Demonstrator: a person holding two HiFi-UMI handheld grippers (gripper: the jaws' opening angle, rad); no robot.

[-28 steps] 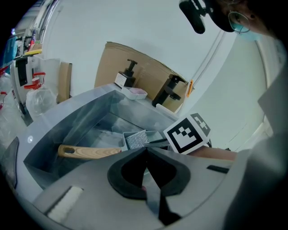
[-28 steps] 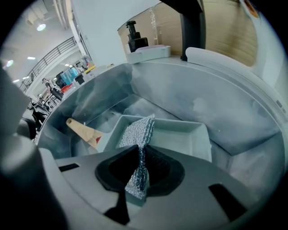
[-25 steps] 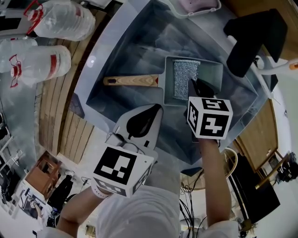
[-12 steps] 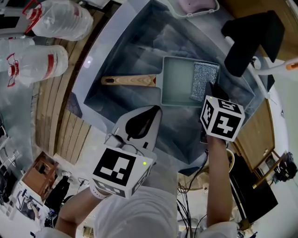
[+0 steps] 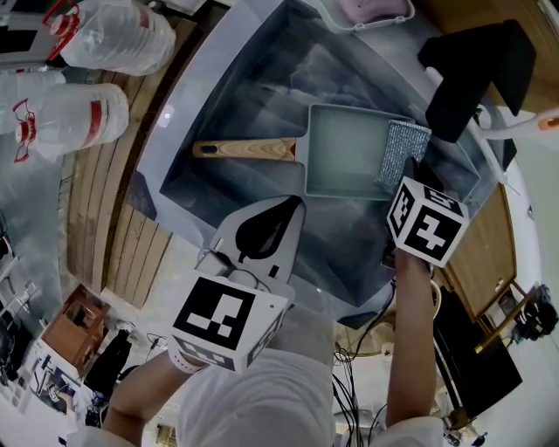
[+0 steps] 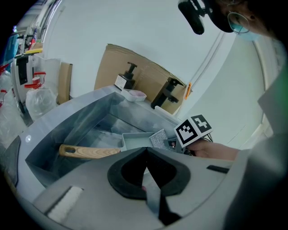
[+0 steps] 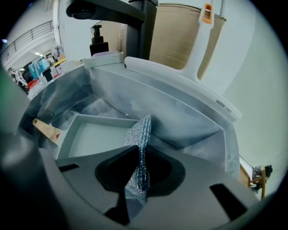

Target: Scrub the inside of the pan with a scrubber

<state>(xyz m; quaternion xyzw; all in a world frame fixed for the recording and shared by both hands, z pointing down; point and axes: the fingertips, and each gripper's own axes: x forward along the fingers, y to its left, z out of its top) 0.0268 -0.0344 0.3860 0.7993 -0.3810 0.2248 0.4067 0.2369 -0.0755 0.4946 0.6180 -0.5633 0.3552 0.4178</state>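
A square pale-green pan (image 5: 345, 161) with a wooden handle (image 5: 244, 149) lies in the grey sink (image 5: 218, 96). My right gripper (image 5: 408, 179) is shut on a silvery mesh scrubber (image 5: 401, 155), which stands on edge against the pan's right rim. In the right gripper view the scrubber (image 7: 137, 143) rises from between the jaws, with the pan (image 7: 96, 134) to its left. My left gripper (image 5: 279, 214) hangs shut and empty over the sink's near rim, apart from the pan (image 6: 135, 141).
Large plastic water bottles (image 5: 105, 39) lie on the wooden counter at left. A black faucet (image 5: 476, 74) overhangs the sink's right side. A pink dish (image 5: 367, 10) sits on the far rim. A soap pump bottle (image 6: 126, 78) stands before cardboard.
My right gripper has carried the scrubber rightwards across the pan, from its middle to its right rim. The left gripper has stayed put.
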